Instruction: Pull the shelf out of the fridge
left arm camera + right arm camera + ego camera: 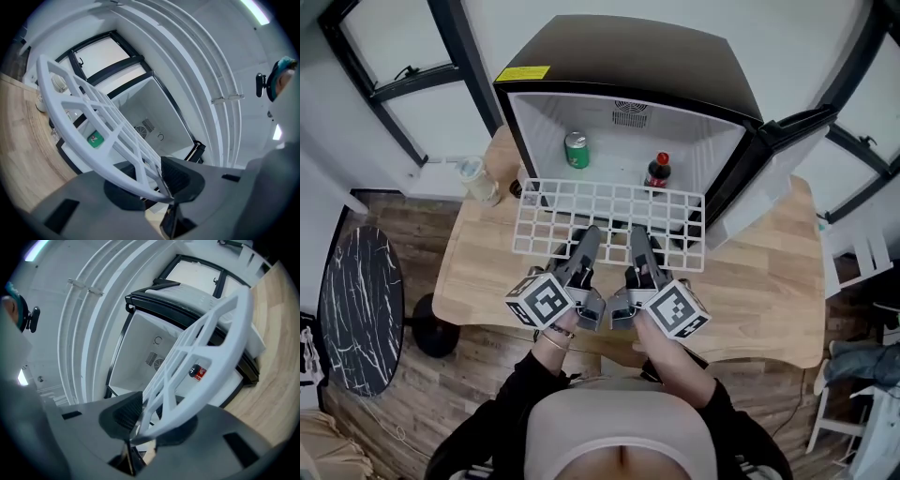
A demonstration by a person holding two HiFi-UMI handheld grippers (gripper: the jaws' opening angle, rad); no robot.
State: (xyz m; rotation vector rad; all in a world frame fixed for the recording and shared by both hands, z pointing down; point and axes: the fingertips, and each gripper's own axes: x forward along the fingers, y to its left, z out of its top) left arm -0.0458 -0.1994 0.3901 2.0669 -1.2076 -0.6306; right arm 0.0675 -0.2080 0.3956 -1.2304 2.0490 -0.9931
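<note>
- Two grippers share the load: the left gripper [587, 236] and the right gripper [639, 234] are each clamped on the near rim of the white grid shelf [609, 208], side by side near its middle, with the rim pinched between the pads in both gripper views
- Most of the shelf hangs out over the wooden table [769, 281], lying roughly level; its far edge sits at the mouth of the fridge [628, 56], and I cannot tell whether that edge rests on anything inside
- Judged from this, the pull is nearly done and the risky part is the moment the far edge comes free
- With both grips on one rim and close together, the whole grid acts as a lever; once unsupported, its far side could sag or twist in the pads and slip
- A dip of that far edge could knock the green can [576, 150] or the dark bottle [657, 172], both standing on the fridge floor just behind it
- An uneven pull, one hand ahead of the other, would skew the grid and could wedge a corner against the fridge wall or the open door [787, 141] on the right
- Swinging left risks the cup [478, 178] standing beside the fridge near the shelf's left corner
</note>
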